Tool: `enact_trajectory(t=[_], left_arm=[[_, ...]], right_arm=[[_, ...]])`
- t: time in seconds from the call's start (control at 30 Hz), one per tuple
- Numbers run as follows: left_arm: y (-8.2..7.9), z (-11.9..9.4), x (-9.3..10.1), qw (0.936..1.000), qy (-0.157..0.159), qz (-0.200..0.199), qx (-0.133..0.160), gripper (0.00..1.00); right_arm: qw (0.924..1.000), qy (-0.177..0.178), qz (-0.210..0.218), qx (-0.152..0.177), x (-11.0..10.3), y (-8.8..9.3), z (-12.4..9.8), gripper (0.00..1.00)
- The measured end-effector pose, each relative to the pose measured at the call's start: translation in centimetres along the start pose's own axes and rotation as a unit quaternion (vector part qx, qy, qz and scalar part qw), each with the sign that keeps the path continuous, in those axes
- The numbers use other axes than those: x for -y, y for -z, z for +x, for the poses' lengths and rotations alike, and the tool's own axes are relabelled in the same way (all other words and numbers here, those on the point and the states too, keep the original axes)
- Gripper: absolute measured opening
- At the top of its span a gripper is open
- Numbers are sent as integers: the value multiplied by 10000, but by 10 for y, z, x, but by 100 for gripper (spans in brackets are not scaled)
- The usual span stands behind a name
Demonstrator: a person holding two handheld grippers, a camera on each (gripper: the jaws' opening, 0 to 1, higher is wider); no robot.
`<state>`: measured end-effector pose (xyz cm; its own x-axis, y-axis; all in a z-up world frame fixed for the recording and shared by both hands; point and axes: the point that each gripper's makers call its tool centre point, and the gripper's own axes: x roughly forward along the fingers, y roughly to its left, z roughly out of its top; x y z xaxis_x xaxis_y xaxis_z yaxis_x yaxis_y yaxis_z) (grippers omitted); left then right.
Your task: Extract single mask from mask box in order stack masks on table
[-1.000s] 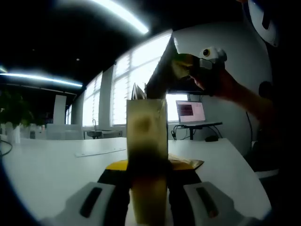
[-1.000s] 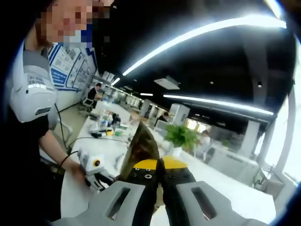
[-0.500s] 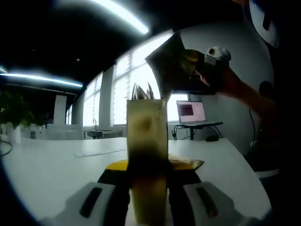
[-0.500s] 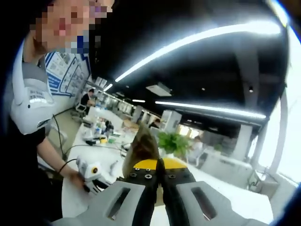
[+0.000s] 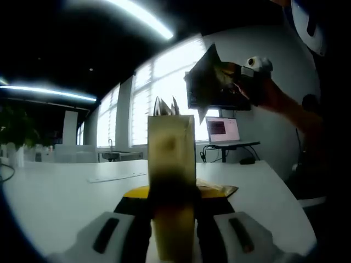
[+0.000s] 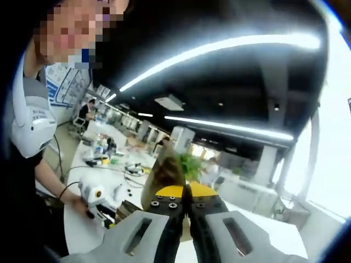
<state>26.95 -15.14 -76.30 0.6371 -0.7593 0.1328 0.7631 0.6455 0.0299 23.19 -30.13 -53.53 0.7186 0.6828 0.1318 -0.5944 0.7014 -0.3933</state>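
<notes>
Broad white tabletop [image 5: 55,203] spreads ahead of left tongs. Beyond it, tall bright windows w/ blinds [image 5: 159,93]; open laptop w/ lit screen [image 5: 221,130] on far desk, right of tongs. Long white ceiling strip lights [image 5: 140,16] overhead, dark ceiling. Ahead of right tongs: open-plan office, rows of cluttered white desks [image 6: 104,159] to left, green leafy potted plant [image 6: 192,163] just past tips, bright strip light [image 6: 219,49] above.
</notes>
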Motion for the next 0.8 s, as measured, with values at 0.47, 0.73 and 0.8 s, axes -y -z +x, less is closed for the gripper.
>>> enact_trajectory(t=[0.47, 0.73, 0.8], left_arm=[[0, 0, 0, 10000, -7, 0, 3, 33], [0, 0, 0, 10000, 0, 0, 7, 33], [0, 1, 0, 10000, 2, 2, 7, 33]], right_arm=[[9963, 783, 60, -363, 32, 25, -13, 0], [9895, 1132, -216, -875, 42, 48, -13, 0], [9856, 1192, -418, -1123, 43, 57, -13, 0]])
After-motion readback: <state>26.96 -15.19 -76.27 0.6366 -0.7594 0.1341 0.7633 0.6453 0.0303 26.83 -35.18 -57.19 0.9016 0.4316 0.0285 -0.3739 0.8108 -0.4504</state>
